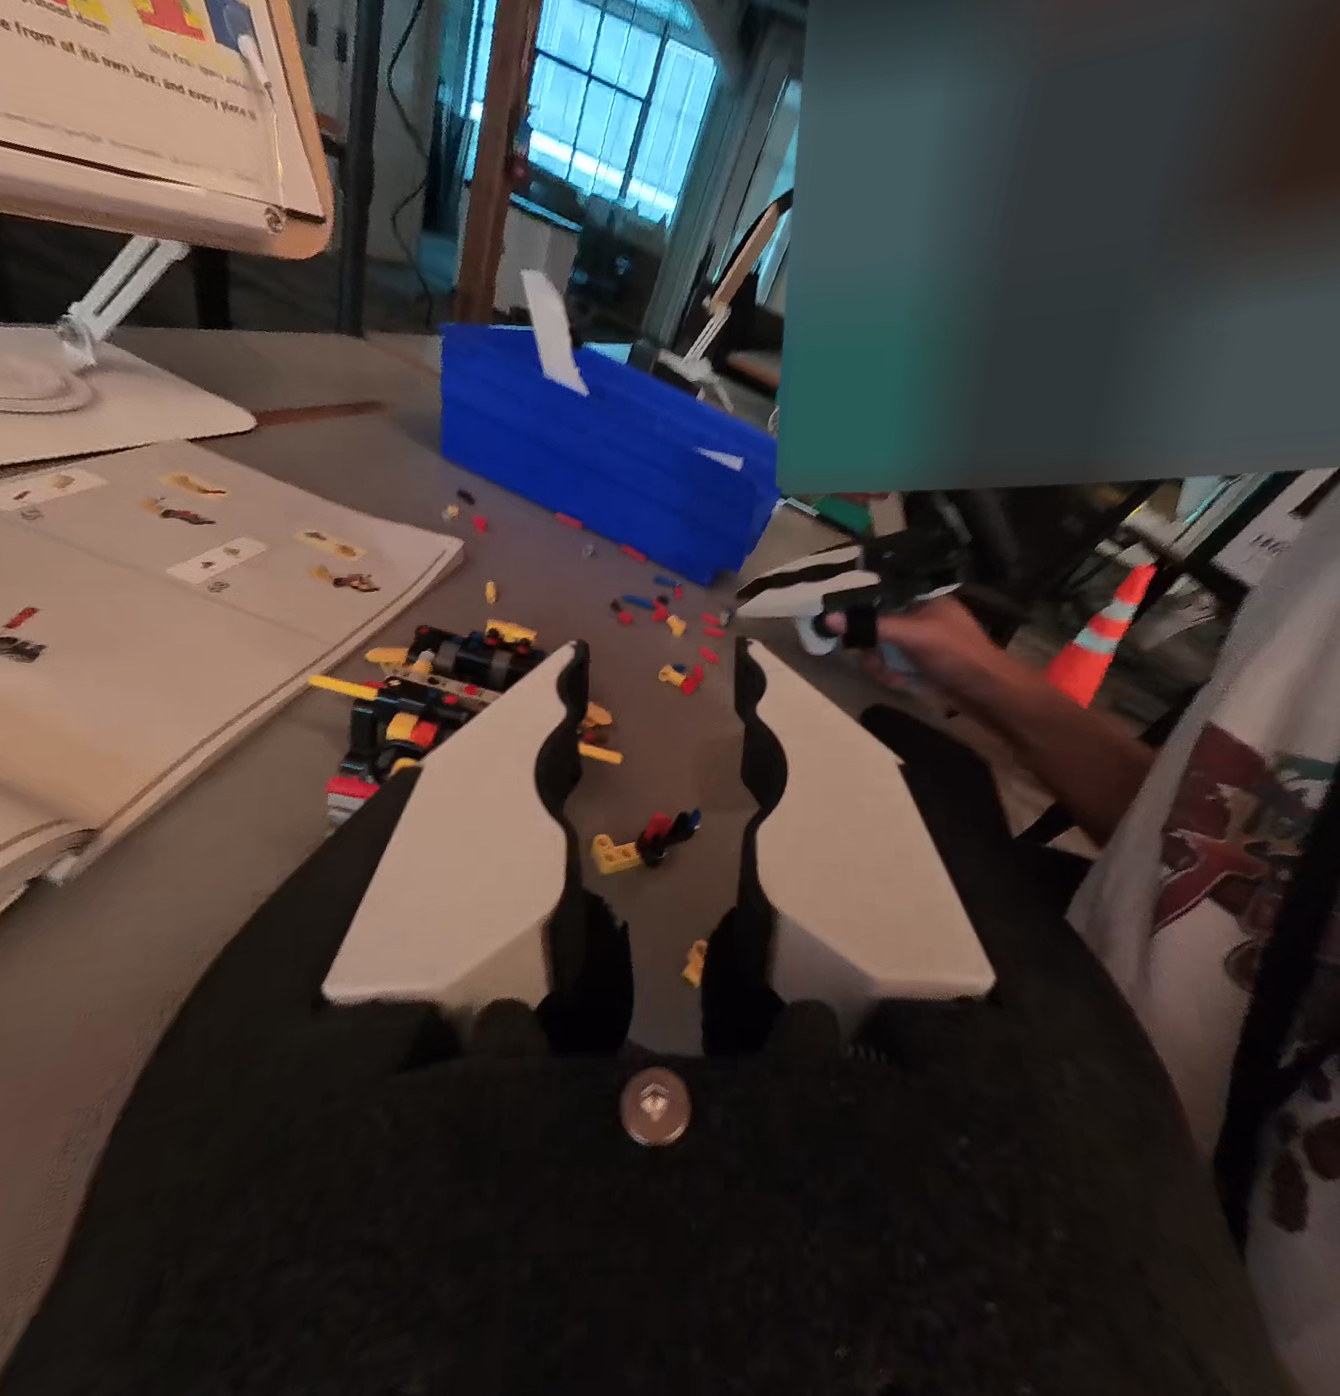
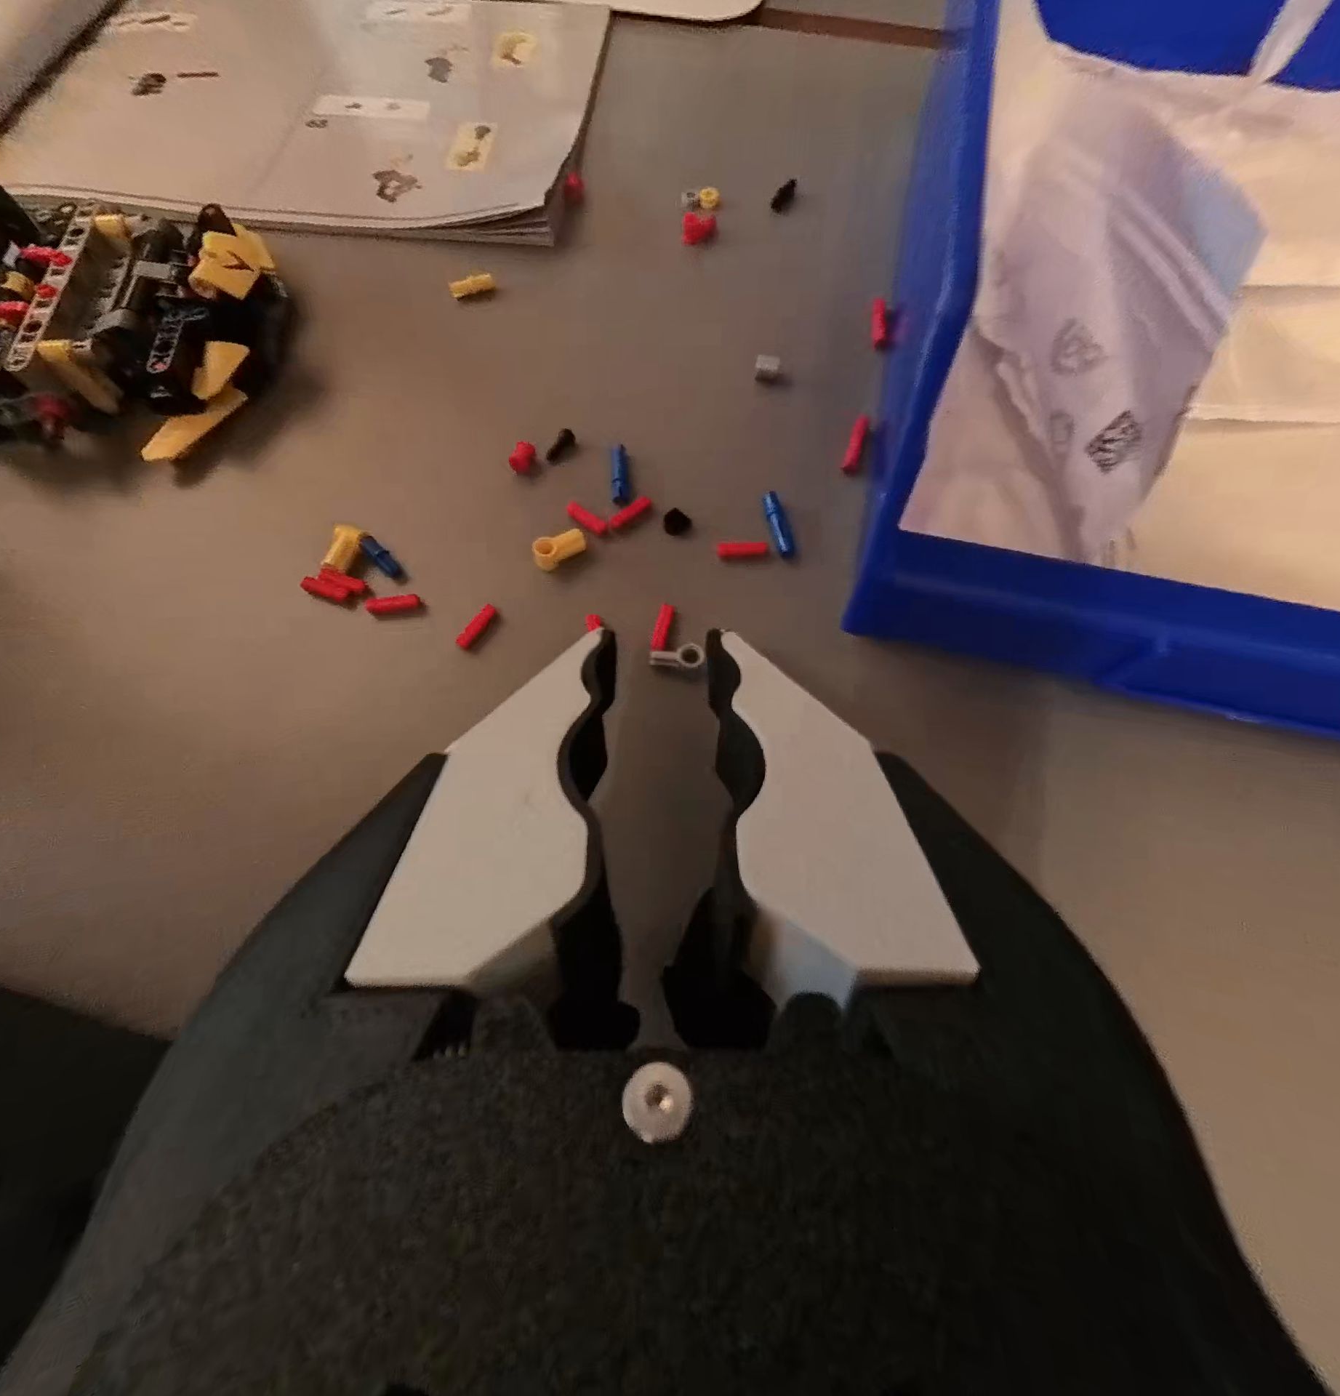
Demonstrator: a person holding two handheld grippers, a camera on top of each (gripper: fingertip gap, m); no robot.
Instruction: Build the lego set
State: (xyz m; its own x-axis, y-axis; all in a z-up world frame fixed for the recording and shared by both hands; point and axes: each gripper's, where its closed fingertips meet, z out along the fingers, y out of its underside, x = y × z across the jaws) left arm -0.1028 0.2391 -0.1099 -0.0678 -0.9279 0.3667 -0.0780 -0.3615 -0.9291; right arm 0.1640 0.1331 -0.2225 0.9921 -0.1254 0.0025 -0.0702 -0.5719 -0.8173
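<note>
Lego model (image 2: 123,317), partly built: a dark chassis of black and grey beams with yellow angled panels, red pin ends along its side and a pale perforated beam across the top; it rests on the grey desk (image 2: 198,755) just below the open instruction booklet (image 2: 334,113). In the left wrist view the same model (image 1: 455,687) lies at the booklet's (image 1: 198,604) lower corner, partly hidden by the left tongs (image 1: 659,646), whose fingers stand apart with nothing between them.

Loose pieces are scattered over the desk between model and blue bin (image 2: 1105,619): short red pins (image 2: 476,626), blue pins (image 2: 778,523), black pins (image 2: 559,444), yellow connectors (image 2: 559,548) and a small grey cube (image 2: 767,368). A grey connector with a ring end (image 2: 678,656) lies on the desk between the tips of the right tongs (image 2: 660,638), close to the right-hand finger; the fingers are narrowly parted and not closed on it. A red pin (image 2: 661,625) lies just beyond it.

The bin holds clear plastic bags (image 2: 1105,302). Farther off, a tilted stand (image 1: 123,113) carries printed sheets, and an orange traffic cone (image 1: 1101,634) stands beyond the person's forearm (image 1: 1029,725).
</note>
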